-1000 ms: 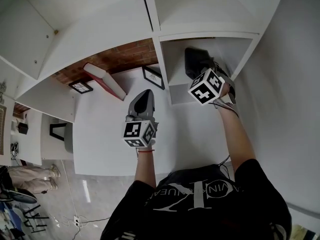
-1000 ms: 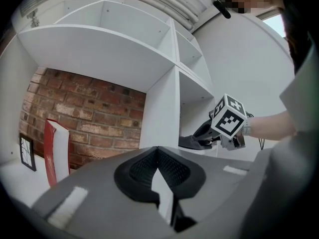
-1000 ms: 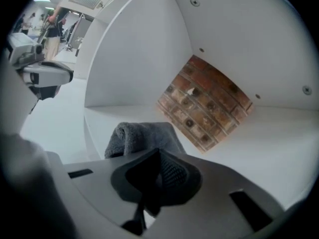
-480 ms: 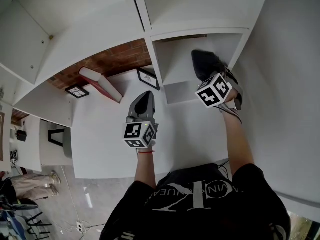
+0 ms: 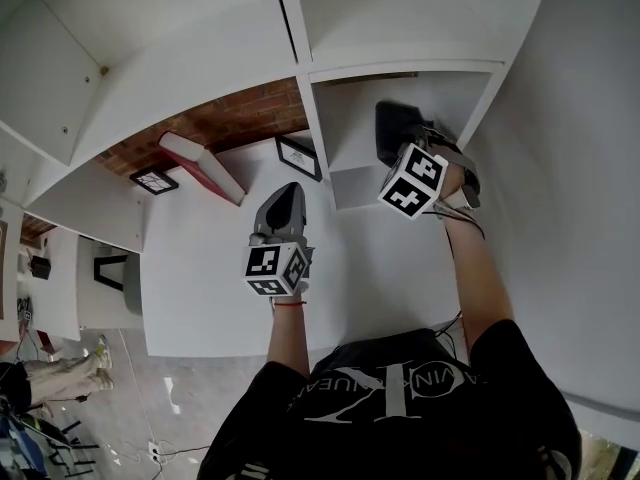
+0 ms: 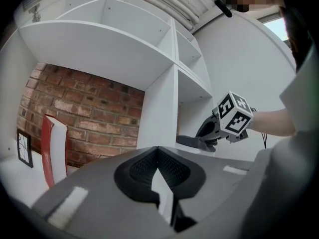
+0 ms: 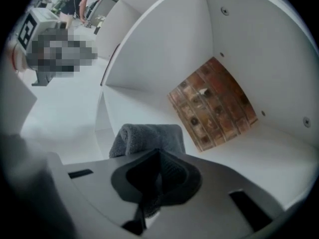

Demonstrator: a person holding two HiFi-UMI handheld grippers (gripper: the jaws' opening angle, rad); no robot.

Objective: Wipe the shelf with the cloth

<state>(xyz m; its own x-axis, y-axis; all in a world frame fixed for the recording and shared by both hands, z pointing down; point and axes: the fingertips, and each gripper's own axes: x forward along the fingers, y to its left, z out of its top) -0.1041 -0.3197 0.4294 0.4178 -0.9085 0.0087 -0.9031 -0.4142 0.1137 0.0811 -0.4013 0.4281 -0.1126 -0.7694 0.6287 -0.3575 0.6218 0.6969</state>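
Nearest the person, the left gripper (image 5: 288,193) is held level over the white lower surface (image 5: 230,288). Its jaws are together with nothing between them. It seems parked there so the wiping hand has room.

Further out, the right gripper (image 5: 412,146) tilts downward into the small right-hand compartment of the shelf (image 5: 400,71). Its jaws are clamped on the dark grey cloth (image 7: 148,137). The grip takes one end, so the rest of the folded pad lies ahead of the jaws where it can be pushed across the compartment floor (image 5: 352,146). It appears to rest on that floor, though the contact itself is hard to make out.

The cloth's long axis looks roughly in line with the gripper. Its free, rolled edge points deeper into the compartment, toward the brick (image 7: 214,103) showing at the back.

In the wider bay to the left, a red book (image 5: 205,161) leans and a framed picture (image 5: 303,155) stands, both well apart from the wiping.
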